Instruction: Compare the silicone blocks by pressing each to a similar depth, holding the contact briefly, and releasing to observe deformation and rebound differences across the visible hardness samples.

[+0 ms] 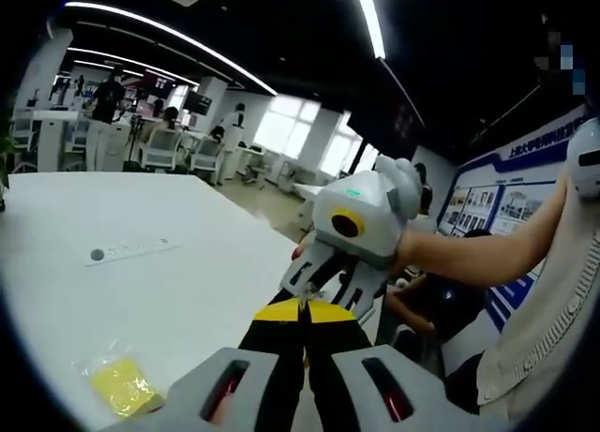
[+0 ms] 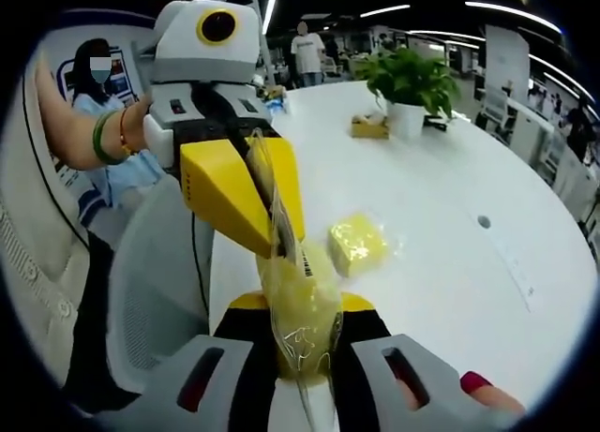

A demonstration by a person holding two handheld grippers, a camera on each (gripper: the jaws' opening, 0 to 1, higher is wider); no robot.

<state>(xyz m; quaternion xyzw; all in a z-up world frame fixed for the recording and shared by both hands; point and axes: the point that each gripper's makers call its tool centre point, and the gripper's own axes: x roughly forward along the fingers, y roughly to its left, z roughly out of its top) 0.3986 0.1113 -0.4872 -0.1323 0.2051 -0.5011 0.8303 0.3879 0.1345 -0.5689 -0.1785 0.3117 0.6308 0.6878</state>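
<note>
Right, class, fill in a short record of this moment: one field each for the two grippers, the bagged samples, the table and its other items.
left gripper: yellow jaws closed on the top of the held bag
right gripper: jaws closed on the same bag's lower part
held bag: clear plastic, yellow block inside, stretched between both grippers
second bagged block: yellow, lying on the table, apart from the grippers
table: white, round-edged
potted plant: standing at the far side

Clear, crinkly plastic bag [image 2: 298, 305] wraps a matt yellow silicone block [image 2: 357, 241]; table [image 2: 441, 198] smooth white.
</note>
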